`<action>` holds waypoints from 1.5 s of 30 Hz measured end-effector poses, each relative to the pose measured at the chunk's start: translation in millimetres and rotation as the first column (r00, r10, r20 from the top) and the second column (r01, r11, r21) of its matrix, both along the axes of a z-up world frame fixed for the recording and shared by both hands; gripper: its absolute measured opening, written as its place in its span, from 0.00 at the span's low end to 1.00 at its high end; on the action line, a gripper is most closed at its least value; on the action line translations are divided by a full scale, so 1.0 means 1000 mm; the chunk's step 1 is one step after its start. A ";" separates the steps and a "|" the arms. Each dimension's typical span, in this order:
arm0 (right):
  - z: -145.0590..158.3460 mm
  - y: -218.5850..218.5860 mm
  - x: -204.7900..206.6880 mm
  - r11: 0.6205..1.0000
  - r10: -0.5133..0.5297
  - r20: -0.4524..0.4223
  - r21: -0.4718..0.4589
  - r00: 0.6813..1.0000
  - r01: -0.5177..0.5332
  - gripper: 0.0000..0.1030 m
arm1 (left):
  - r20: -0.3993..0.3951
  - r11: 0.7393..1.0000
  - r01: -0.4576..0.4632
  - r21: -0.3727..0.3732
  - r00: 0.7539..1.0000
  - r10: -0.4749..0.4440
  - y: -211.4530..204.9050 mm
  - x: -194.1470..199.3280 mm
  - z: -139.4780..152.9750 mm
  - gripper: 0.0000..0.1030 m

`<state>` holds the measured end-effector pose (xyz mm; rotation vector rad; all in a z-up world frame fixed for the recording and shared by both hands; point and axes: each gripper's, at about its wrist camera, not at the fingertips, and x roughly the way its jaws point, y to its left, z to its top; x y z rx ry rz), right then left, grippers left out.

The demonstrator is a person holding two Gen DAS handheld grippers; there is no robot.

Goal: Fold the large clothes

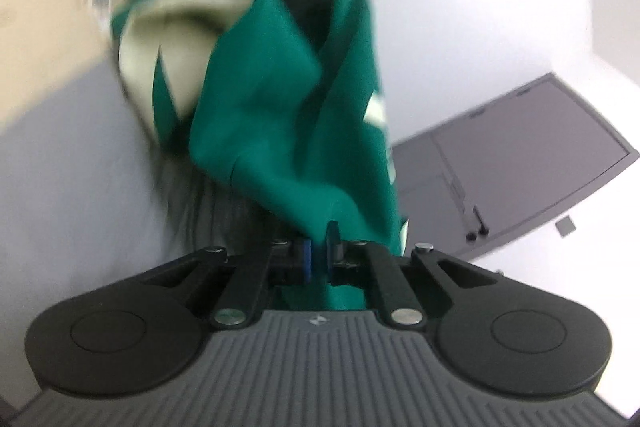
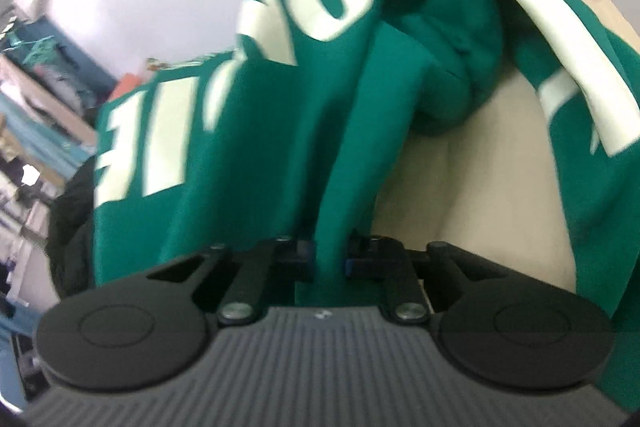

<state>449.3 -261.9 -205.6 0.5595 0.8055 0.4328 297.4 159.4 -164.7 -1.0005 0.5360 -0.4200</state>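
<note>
Left wrist view: two tools, left tool (image 1: 319,253) and right tool (image 2: 329,259), apparently pinch one green garment (image 1: 280,115).

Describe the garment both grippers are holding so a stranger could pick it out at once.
Start at the beige surface; the green jersey hangs bunched above it. The left gripper and right gripper each pinch its fabric. Large white block lettering and white trim set it apart from the dark garment beside it.

We look forward along each gripper's fingers, very near the green jersey (image 1: 280,115), which fills both wrist views; only that cloth is shared between them.
</note>
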 end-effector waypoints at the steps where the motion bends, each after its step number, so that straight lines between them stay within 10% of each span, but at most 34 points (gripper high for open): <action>1: 0.004 0.000 -0.001 1.000 0.005 0.014 0.007 1.000 -0.005 0.11 | 0.026 1.000 -0.022 0.008 0.999 0.022 0.006 -0.006 0.008 0.06; 13: 0.069 -0.017 -0.075 0.981 0.059 0.319 0.158 0.946 -0.115 0.09 | 0.086 0.961 -0.275 -0.007 0.958 0.275 0.071 -0.068 0.051 0.06; 21: 0.048 -0.027 -0.079 0.989 -0.002 0.195 0.147 0.981 -0.027 0.10 | -0.032 0.952 -0.292 0.093 0.955 0.296 0.072 -0.071 0.041 0.08; 23: 0.038 -0.028 -0.080 0.989 -0.008 0.161 0.150 0.987 -0.016 0.12 | -0.053 0.951 -0.284 0.121 0.955 0.292 0.071 -0.062 0.033 0.13; 27: 0.032 -0.029 -0.089 0.990 -0.031 0.127 0.137 0.991 0.013 0.15 | -0.091 0.950 -0.291 0.114 0.949 0.301 0.075 -0.065 0.028 0.72; 32: 0.035 -0.016 -0.094 0.991 -0.034 0.116 0.135 0.993 0.019 0.77 | -0.092 0.965 -0.260 0.039 0.961 0.262 0.069 -0.082 0.023 0.83; 45: 0.011 0.011 -0.081 0.989 -0.024 0.031 0.149 0.999 0.019 0.77 | -0.147 0.993 -0.086 0.085 0.984 0.097 0.013 -0.040 -0.010 0.94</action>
